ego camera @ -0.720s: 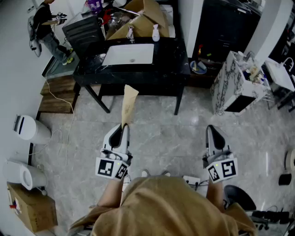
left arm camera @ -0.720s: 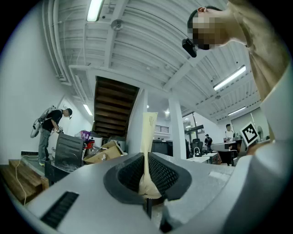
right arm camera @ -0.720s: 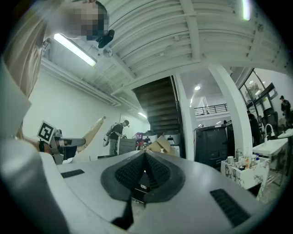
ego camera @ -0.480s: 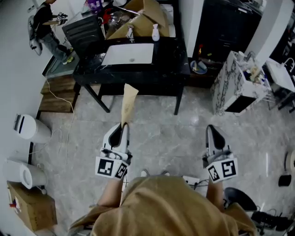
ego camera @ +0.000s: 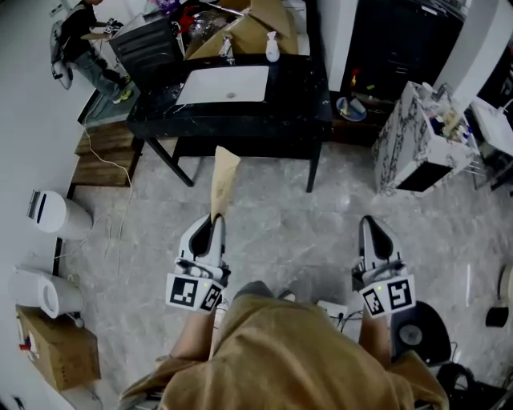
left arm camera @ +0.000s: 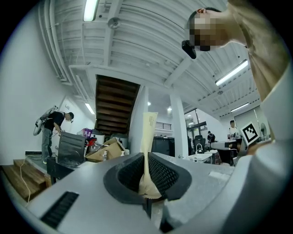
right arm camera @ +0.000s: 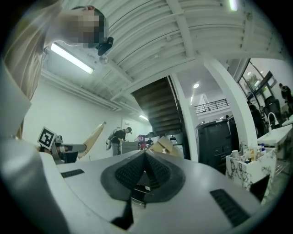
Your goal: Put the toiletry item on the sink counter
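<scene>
A flat cream tube (ego camera: 223,181) sticks forward from my left gripper (ego camera: 213,221), whose jaws are shut on its lower end. In the left gripper view the tube (left arm camera: 147,137) rises upright between the black ribbed pads. My right gripper (ego camera: 369,226) is held level at the right, jaws shut with nothing between them (right arm camera: 144,161). Ahead stands the black sink counter (ego camera: 298,88) with a white basin (ego camera: 226,84), a tap and a small white bottle (ego camera: 272,50) at its back edge. The tube's tip is well short of the counter's front edge.
A marbled cabinet (ego camera: 417,144) stands at the right. A black chair (ego camera: 146,48) and open cardboard boxes (ego camera: 255,24) sit behind the counter. Wooden steps (ego camera: 100,156) and white appliances (ego camera: 54,216) line the left wall. A person (ego camera: 76,36) stands at far left.
The counter and room have shifted slightly up in the head view, as the view has moved. Both grippers keep their places and the tube stays gripped.
</scene>
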`<action>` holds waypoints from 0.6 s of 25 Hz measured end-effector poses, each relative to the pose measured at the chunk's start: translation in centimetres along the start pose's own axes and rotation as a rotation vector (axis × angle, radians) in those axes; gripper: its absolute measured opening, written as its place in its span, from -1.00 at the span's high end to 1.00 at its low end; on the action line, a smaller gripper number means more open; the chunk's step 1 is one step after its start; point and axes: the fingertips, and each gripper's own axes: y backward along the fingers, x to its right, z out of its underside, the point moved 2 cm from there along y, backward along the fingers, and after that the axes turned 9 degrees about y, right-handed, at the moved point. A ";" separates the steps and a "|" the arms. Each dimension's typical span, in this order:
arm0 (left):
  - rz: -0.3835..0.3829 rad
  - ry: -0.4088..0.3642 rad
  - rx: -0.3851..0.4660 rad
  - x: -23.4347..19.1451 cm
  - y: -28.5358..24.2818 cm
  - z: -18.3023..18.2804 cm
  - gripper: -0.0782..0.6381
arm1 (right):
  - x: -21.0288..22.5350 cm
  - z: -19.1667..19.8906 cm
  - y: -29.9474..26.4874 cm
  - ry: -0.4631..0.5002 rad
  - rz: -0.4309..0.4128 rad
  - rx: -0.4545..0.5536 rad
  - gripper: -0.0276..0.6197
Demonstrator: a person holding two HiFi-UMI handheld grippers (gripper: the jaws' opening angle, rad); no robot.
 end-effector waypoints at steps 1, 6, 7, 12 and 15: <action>-0.004 0.003 -0.007 0.1 0.0 0.3 0.70 | 0.2 0.4 0.1 -0.004 0.003 -0.003 0.91; -0.001 -0.004 -0.015 0.9 -0.9 0.5 0.70 | 1.2 1.3 0.5 -0.011 0.001 -0.024 0.91; 0.002 -0.006 -0.012 1.0 -1.2 0.4 0.70 | 1.4 1.5 0.3 -0.008 -0.002 -0.028 0.91; 0.028 0.004 0.003 1.1 -2.9 0.5 0.70 | 1.8 2.1 -0.9 -0.016 -0.016 -0.030 0.91; 0.032 0.023 -0.004 0.0 -4.3 1.5 0.70 | 2.1 2.8 -2.0 -0.008 -0.015 -0.047 0.91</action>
